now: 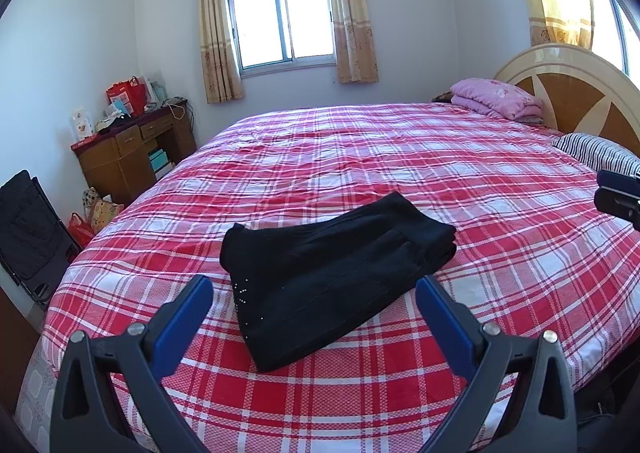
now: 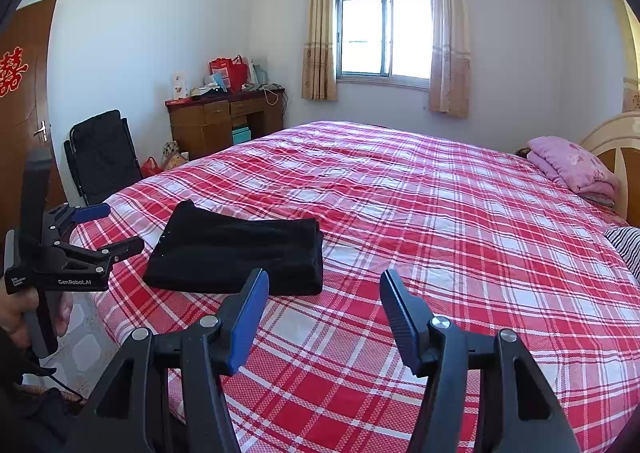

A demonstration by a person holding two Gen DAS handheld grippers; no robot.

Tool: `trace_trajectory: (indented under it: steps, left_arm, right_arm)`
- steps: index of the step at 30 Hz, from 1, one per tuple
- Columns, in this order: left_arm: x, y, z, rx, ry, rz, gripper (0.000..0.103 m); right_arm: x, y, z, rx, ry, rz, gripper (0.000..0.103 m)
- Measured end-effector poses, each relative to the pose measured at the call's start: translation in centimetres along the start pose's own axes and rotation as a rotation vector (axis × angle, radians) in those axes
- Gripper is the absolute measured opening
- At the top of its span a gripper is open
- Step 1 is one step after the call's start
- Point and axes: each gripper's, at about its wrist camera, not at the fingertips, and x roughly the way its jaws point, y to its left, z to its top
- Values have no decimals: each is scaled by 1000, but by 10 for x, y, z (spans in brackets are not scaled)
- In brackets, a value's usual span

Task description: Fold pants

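Observation:
The black pants (image 1: 332, 277) lie folded into a compact bundle on the red plaid bed (image 1: 400, 157), near its front-left corner; small studs show on one corner. My left gripper (image 1: 314, 285) hovers open just in front of the bundle, nothing between its blue pads. In the right wrist view the pants (image 2: 240, 253) sit left of centre. My right gripper (image 2: 325, 277) is open over bare bedspread to the right of the bundle, holding nothing. The left gripper (image 2: 116, 229) shows at the left, held by a hand (image 2: 24, 313). The right gripper's tip (image 1: 618, 197) shows at the right edge.
A folded pink blanket (image 1: 496, 97) and a striped pillow (image 1: 596, 153) lie by the headboard (image 1: 576, 93). A cluttered wooden desk (image 1: 132, 149), a black folding chair (image 1: 28, 229) and bags stand left of the bed. A door (image 2: 24, 113) is at far left.

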Motion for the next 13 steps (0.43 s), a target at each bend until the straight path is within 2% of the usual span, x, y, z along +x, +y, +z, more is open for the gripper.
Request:
trace_trajectory:
  steps: [8, 13]
  left_arm:
    - [1, 0, -3, -1, 7, 24, 103]
    - [2, 0, -5, -3, 6, 13, 103]
  right_arm:
    - [2, 3, -1, -9, 8, 4, 60]
    - [3, 4, -2, -11, 17, 3, 60]
